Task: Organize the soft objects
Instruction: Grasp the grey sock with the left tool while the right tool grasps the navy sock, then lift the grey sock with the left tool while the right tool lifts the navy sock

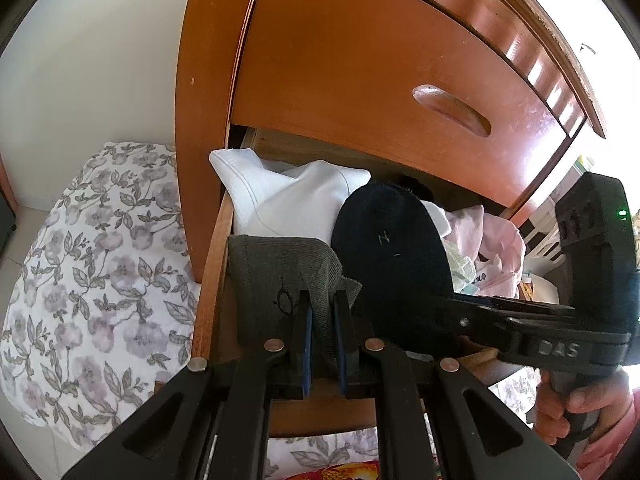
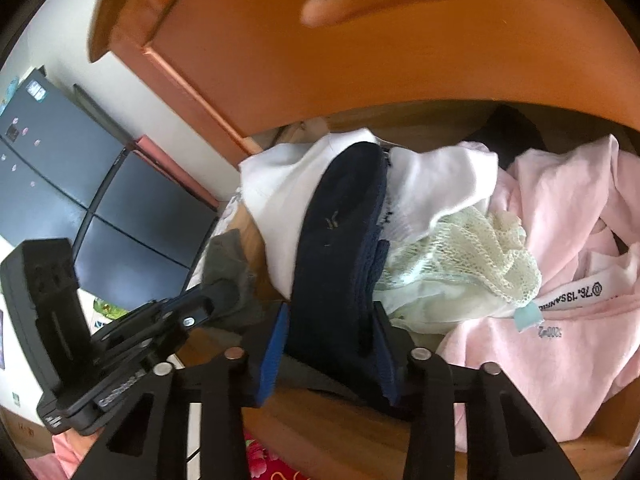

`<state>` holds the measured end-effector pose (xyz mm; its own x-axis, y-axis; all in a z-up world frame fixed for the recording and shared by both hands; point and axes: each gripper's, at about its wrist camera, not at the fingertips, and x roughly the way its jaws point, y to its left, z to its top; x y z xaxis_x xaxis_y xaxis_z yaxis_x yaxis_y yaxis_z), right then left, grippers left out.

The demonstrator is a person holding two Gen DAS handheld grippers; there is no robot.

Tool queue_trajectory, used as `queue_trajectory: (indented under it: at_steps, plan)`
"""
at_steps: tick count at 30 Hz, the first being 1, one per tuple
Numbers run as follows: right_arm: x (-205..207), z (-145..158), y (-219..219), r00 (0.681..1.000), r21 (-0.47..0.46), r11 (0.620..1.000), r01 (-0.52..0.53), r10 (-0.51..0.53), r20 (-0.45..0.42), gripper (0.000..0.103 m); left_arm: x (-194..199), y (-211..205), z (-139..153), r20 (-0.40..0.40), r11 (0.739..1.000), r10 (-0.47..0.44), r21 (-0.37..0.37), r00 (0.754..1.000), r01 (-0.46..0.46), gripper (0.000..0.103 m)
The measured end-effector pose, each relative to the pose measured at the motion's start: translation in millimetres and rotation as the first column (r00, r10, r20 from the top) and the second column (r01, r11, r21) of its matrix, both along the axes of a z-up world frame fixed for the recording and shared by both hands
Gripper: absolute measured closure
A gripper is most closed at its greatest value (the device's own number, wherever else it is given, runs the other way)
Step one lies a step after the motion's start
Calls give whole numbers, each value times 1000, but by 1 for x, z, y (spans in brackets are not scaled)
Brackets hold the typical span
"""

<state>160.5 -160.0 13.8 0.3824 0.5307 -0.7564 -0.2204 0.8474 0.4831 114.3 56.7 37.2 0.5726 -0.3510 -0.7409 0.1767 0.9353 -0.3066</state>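
Two limp socks: left fingers (image 1: 323, 340) pinch the grey sock (image 1: 276, 280); right fingers (image 2: 332, 354) clamp the navy sock (image 2: 340, 248) mid-fold, light and squashy.

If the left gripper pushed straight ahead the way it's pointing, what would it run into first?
The grey sock already pinched between its fingers; just beyond it, probably the white garment in the open drawer, though depth is unclear.

Orange-brown wooden dresser (image 1: 360, 60) against a white wall (image 1: 100, 60) (sunlit); floral bedding (image 1: 80, 280) beside it.
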Motion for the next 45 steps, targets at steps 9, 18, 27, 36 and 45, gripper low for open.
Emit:
queue_trajectory:
  at_steps: [9,18,27,36,45]
  plan:
    - [-10,5,-14,998,17,999,42,-42,40,87,-1,-1,0,4,1000,7,11,1000,-7,93]
    - [-37,31,-51,988,90,991,97,-107,115,88,-3,-1,1,0,999,23,24,1000,-23,93]
    - [-64,75,-93,959,168,973,160,-193,209,88,-2,-1,1,-10,999,41,25,999,-41,93]
    - [-84,96,-108,938,215,959,184,-236,252,88,-5,5,4,-25,997,79,-15,997,-80,96]
    - [-102,102,-123,925,246,949,200,-265,271,88,-17,3,47,81,997,75,-34,994,-73,97]
